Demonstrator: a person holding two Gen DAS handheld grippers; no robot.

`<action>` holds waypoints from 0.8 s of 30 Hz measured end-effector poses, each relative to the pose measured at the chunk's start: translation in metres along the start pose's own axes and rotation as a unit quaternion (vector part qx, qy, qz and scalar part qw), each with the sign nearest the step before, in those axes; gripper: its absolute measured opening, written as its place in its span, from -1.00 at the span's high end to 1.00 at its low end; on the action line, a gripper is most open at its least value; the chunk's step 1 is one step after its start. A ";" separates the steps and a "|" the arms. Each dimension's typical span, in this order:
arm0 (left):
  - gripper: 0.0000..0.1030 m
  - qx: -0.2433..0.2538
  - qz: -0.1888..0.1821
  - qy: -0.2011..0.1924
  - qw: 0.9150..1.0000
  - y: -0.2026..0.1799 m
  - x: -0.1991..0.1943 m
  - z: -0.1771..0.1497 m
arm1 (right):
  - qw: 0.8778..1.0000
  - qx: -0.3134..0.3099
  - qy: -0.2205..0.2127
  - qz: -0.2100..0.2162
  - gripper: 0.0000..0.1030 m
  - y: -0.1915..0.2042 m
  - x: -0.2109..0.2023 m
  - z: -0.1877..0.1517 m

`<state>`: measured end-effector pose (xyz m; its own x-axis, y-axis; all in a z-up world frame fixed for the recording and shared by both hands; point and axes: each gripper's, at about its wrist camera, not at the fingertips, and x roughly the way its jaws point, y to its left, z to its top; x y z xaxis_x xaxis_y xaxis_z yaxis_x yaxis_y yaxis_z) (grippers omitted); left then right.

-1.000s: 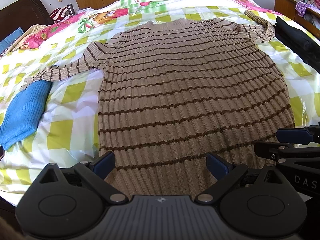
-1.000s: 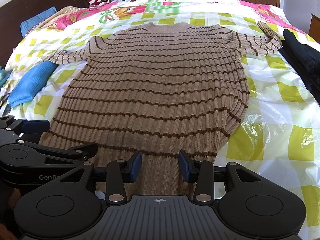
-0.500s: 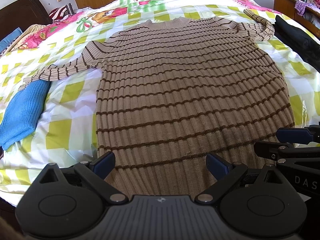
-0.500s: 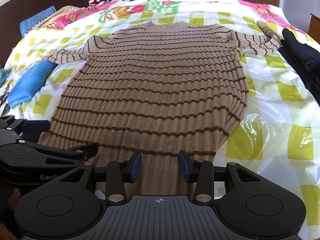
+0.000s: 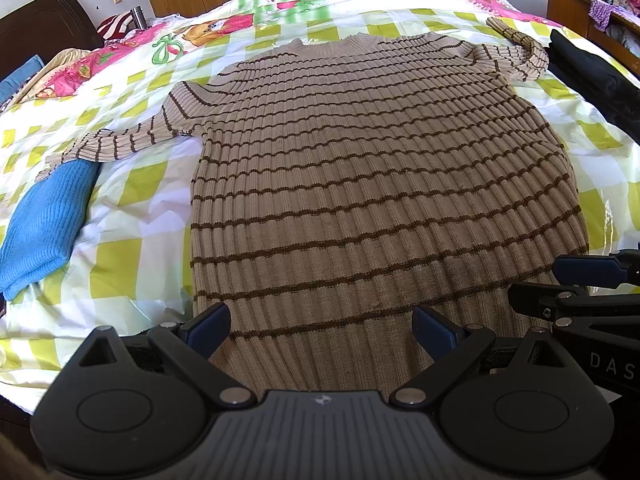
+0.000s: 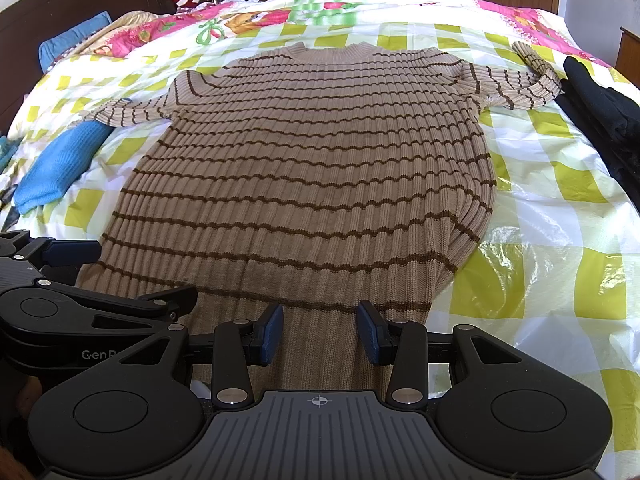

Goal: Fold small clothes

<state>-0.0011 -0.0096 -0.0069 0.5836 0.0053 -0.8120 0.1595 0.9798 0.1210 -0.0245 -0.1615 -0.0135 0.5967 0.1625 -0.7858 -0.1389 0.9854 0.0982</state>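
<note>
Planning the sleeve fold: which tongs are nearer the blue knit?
Left. The left tongs sit at the sweater's hem nearer the blue knit; the right tongs are farther.

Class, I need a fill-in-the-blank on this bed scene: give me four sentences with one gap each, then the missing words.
1. The tan sweater lying flat on the bed has thin stripes coloured ____.
2. The folded knit beside the sweater's sleeve is coloured ____.
3. Both the left tongs and the right tongs have their jaws ____.
4. The dark garment at the bed's edge is coloured ____.

Missing words: brown; blue; open; black
</note>
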 end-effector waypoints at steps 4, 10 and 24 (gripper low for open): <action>-1.00 0.000 0.000 0.000 1.000 0.000 0.000 0.000 | 1.000 0.000 0.000 0.000 0.22 0.000 0.000 0.000; -1.00 -0.001 0.000 -0.003 1.000 -0.002 0.000 0.002 | 1.000 -0.003 -0.002 -0.001 0.22 -0.001 -0.001 0.000; -1.00 0.015 0.007 -0.035 0.999 0.000 0.004 0.026 | 0.999 -0.021 -0.027 -0.029 0.12 0.000 -0.001 0.023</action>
<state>0.0219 -0.0146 0.0053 0.6400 0.0041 -0.7683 0.1735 0.9734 0.1497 -0.0069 -0.1600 0.0017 0.6470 0.1083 -0.7548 -0.1350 0.9905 0.0264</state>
